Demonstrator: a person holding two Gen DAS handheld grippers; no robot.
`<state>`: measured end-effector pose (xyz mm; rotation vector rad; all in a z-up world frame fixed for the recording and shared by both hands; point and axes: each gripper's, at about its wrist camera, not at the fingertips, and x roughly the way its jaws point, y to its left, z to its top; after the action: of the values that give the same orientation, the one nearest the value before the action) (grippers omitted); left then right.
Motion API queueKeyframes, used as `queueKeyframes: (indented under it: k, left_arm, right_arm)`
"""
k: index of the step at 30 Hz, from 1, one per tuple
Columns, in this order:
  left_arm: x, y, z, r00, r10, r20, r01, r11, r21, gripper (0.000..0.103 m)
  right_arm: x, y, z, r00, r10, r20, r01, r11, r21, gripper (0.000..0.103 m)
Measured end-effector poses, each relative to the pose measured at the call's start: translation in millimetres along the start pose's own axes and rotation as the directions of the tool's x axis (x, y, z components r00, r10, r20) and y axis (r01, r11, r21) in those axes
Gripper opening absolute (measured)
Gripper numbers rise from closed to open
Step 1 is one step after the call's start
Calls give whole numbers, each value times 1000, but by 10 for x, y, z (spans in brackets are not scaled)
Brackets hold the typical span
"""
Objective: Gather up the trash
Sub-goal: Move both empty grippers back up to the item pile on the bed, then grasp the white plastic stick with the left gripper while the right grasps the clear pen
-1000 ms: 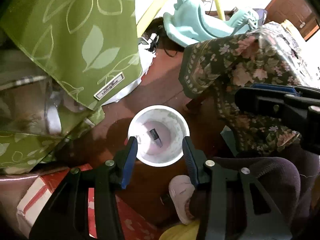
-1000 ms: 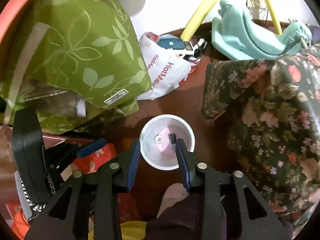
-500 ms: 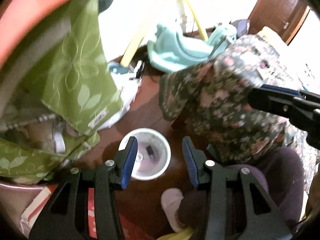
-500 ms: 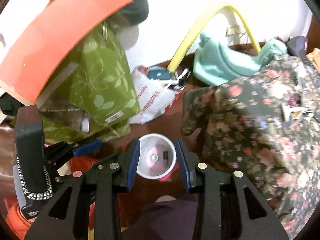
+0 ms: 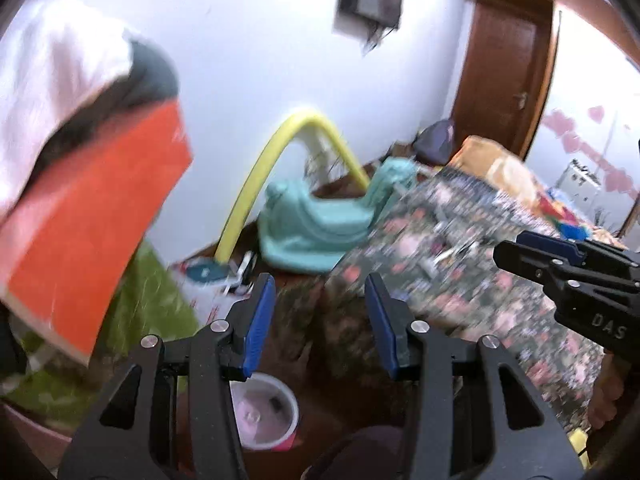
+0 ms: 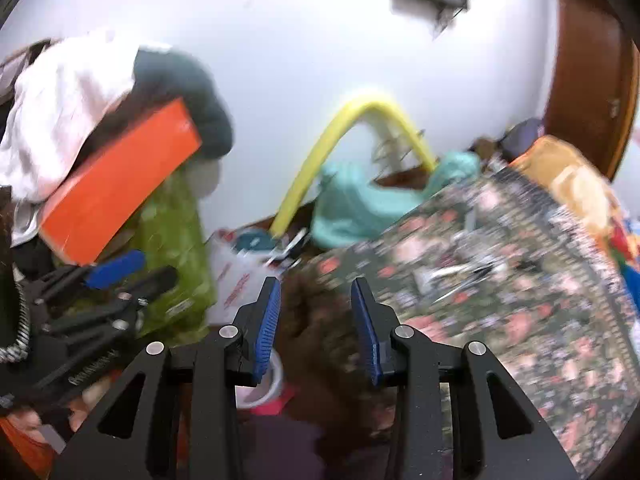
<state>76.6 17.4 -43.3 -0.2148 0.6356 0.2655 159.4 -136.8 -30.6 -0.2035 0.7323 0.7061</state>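
A white trash bin with a pink liner (image 5: 266,416) stands on the floor, low in the left wrist view, with small dark bits inside. In the right wrist view only its rim (image 6: 264,386) shows behind the left finger. My left gripper (image 5: 318,322) is open and empty, raised well above the bin. My right gripper (image 6: 316,326) is open and empty, also raised. Small scraps (image 6: 460,276) lie on the table with the floral cloth (image 6: 500,320) at the right. Both views are blurred.
A green leaf-print bag (image 6: 172,248), an orange box (image 6: 116,184) and piled clothes stand at the left. A white plastic bag (image 6: 236,276), a yellow hose (image 6: 320,160) and a teal plastic seat (image 5: 320,224) are by the wall. A brown door (image 5: 504,60) is at the back right.
Both grippers have lifted and tilted up from right above the bin. The bin has dropped to the bottom of both views, and the wall, door and table top have come into view.
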Motion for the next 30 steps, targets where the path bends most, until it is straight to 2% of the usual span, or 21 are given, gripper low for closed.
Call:
queueKeyframes:
  k: [5,7,13,14,15,16,17,18,22,26,30]
  left_arm:
    - [-12,-318,285,995,-97,31,96,995,31,46]
    - [62,-460,396,993,-111,35,110,993,47,46]
    - [406,-814,578,990,-138,2,137,985,108,47]
    - [454,-840,590,989,-147,-7,147,984,104,50]
    - [527,-891,607,987,-161,-19,162,982,97,55]
    - [590,-921,618,986,-165,-24,167,982,92,57]
    - [661,-956,629,986,-167,-26,169,982,90,63]
    - [731,-991,632,986,-167,-28,169,981,92,68]
    - [1056,-1141,645,985,-163,-51,168,980,110,81]
    - [1390,-1229,626,975,-197,-103,208,972,106,83]
    - [1812,-1270,579,963,-211,-170,227,970,86,83]
  right_arm:
    - [-322,-402,80,992,-87,91,82,995,57,33]
    - [-392,-574,99,987,-118,111,109,990,88,33]
    - [-408,-1055,98,976,-197,96,180,970,162,33]
    - [-398,-1117,91,973,-212,90,195,966,168,35]
    - [-379,-1182,84,972,-220,83,203,964,174,45]
    - [-362,-1243,71,972,-222,79,205,962,182,52]
    - [-338,-1321,56,972,-221,78,202,959,196,66]
    - [-323,-1391,41,972,-221,81,200,957,212,72]
    - [-139,-1605,-20,972,-232,44,213,943,255,74]
    - [204,-1813,-101,977,-209,-28,208,933,293,74]
    - [618,-1987,-202,983,-149,-109,178,923,343,74]
